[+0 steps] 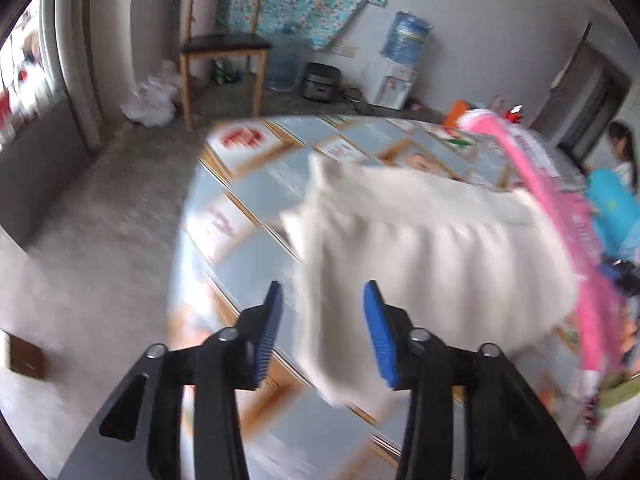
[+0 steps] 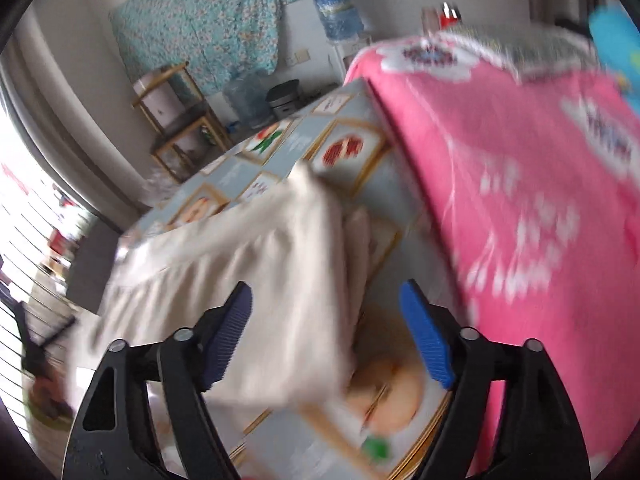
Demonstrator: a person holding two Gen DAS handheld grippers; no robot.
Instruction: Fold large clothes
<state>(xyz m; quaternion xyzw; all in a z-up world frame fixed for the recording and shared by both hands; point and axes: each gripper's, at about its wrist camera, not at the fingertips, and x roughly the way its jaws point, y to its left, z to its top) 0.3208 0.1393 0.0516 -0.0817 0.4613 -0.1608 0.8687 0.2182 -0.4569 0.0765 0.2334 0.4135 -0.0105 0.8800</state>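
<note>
Cream-white ribbed fabric garment (image 1: pixel 432 248) — plain, no print. Under it, a pale-blue tabletop (image 1: pixel 256 196) patterned with tan-framed picture squares. Hot-pink cloth with white flower print (image 2: pixel 520 184) alongside — and blue-padded black fingers (image 1: pixel 380 332).

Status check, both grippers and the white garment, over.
Left gripper open, right gripper open, neither gripping. White garment folded on table. Pink blanket close alongside.

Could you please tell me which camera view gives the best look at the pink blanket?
The right wrist view: the pink blanket fills its right side, showing the broad surface and its white flower print beside the white garment. The left wrist view shows only a thin, blurred pink edge curving past the garment.
</note>
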